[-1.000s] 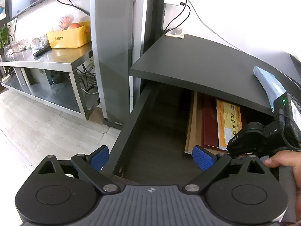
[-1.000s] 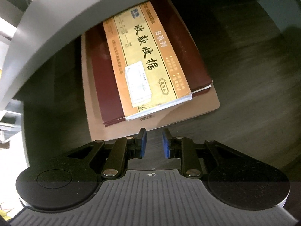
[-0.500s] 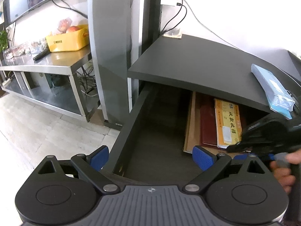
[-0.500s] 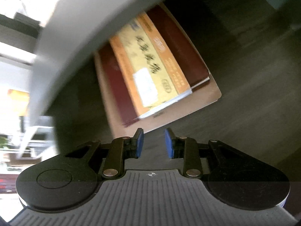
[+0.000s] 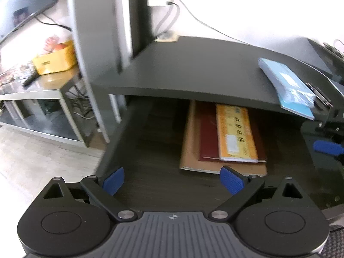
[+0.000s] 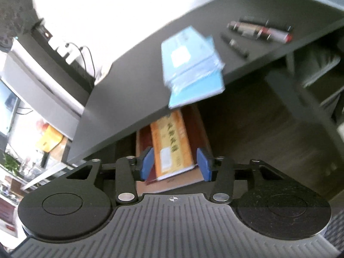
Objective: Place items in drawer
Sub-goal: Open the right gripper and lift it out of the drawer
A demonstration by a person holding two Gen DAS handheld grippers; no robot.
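The dark drawer (image 5: 150, 150) stands pulled out under the black desk top (image 5: 204, 68). A stack lies in it: an orange receipt book (image 5: 234, 137) on a maroon book on a brown folder; it also shows in the right wrist view (image 6: 172, 144). A light blue booklet stack (image 6: 191, 66) lies at the desk's front edge and shows in the left wrist view (image 5: 288, 86). Several pens (image 6: 258, 30) lie further right on the desk. My left gripper (image 5: 172, 180) is open and empty over the drawer's front. My right gripper (image 6: 175, 163) is open and empty above the drawer, below the booklets.
A grey pillar (image 5: 96, 43) stands left of the desk. A steel table (image 5: 43, 86) with a yellow box (image 5: 56, 60) is at far left. A power strip with cables (image 6: 64, 51) sits at the desk's back. Shelving (image 6: 318, 68) is at right.
My right gripper has lifted out of the drawer, tilted up toward the desk top and opened wider. The left view has shifted right and closer over the drawer.
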